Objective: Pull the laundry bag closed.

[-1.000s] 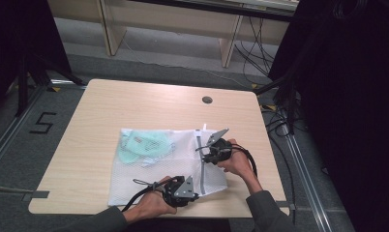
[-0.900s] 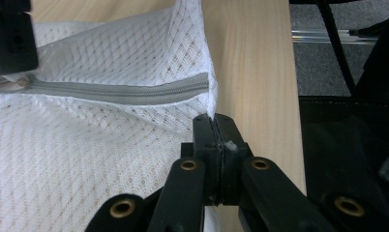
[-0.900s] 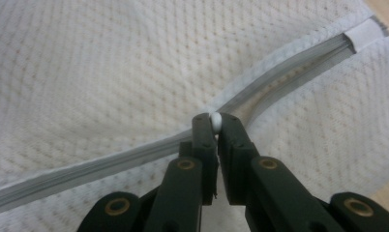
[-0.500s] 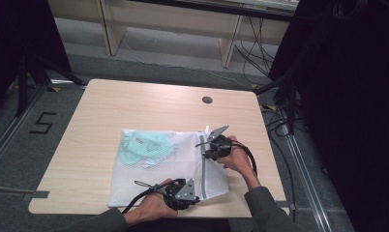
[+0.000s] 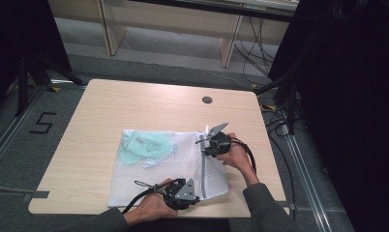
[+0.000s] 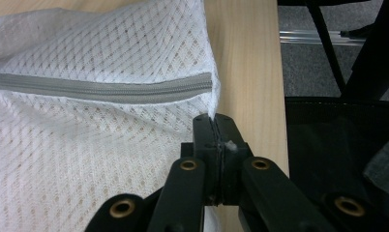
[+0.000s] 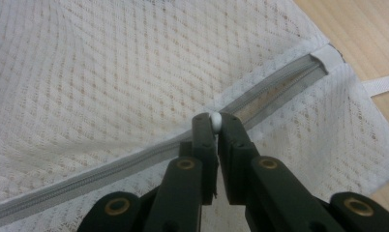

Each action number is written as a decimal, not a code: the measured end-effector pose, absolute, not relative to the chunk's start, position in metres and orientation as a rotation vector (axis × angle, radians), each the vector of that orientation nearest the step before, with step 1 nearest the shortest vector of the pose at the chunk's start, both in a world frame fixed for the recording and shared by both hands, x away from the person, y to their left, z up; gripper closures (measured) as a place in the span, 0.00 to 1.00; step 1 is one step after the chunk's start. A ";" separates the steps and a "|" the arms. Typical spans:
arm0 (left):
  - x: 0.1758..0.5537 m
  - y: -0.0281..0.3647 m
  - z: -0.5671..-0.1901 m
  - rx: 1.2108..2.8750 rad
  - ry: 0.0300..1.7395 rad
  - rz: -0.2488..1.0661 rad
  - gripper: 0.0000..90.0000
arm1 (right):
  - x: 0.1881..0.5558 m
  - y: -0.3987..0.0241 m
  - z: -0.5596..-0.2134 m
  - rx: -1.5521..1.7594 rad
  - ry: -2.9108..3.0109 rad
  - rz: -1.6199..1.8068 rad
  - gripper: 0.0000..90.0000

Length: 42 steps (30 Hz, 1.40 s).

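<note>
A white mesh laundry bag (image 5: 168,166) lies flat on the near half of a light wooden table (image 5: 134,106), with pale green cloth (image 5: 146,145) showing through the mesh at its far left part. A grey zipper (image 5: 202,166) runs along the bag's right side, from its far edge toward the near edge.

The left gripper (image 5: 195,186) sits at the near right corner of the bag, held low over the table edge. In the left gripper view its 2 black jaws are pressed together on the corner of the mesh (image 6: 213,108), just past the closed end of the zipper (image 6: 134,89).

The right gripper (image 5: 206,145) rests at the far end of the zipper. In the right gripper view its jaws are clamped on a small white zipper pull (image 7: 215,121); behind the tips the zipper (image 7: 275,92) gapes a little, while the stretch toward the camera looks closed. A white tab (image 7: 381,84) lies on the bare wood beside the bag's corner.

Both grippers are well apart, 1 at each end of the zipper.
</note>
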State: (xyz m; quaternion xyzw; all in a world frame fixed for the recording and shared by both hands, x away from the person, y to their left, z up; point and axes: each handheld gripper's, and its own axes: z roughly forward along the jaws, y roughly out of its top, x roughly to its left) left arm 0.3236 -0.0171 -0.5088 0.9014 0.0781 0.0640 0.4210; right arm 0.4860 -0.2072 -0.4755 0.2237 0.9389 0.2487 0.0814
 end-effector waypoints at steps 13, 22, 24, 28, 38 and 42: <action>0.325 -0.017 -0.508 2.259 0.192 0.161 0.99 | 0.494 -0.207 -0.474 0.666 2.785 0.741 0.96; 0.324 -0.017 -0.508 2.259 0.201 0.155 0.99 | 0.503 -0.208 -0.477 0.629 2.767 0.769 0.96; 0.324 -0.016 -0.507 2.269 0.189 0.159 0.99 | 0.503 -0.207 -0.475 0.674 2.773 0.749 0.96; 0.324 -0.017 -0.508 2.258 0.199 0.155 0.99 | 0.507 -0.207 -0.476 0.670 2.763 0.756 0.96; 0.324 -0.016 -0.508 2.256 0.198 0.163 0.99 | 0.515 -0.205 -0.477 0.649 2.754 0.750 0.96; 0.323 -0.017 -0.508 2.261 0.194 0.155 0.99 | 0.516 -0.206 -0.477 0.691 2.741 0.754 0.96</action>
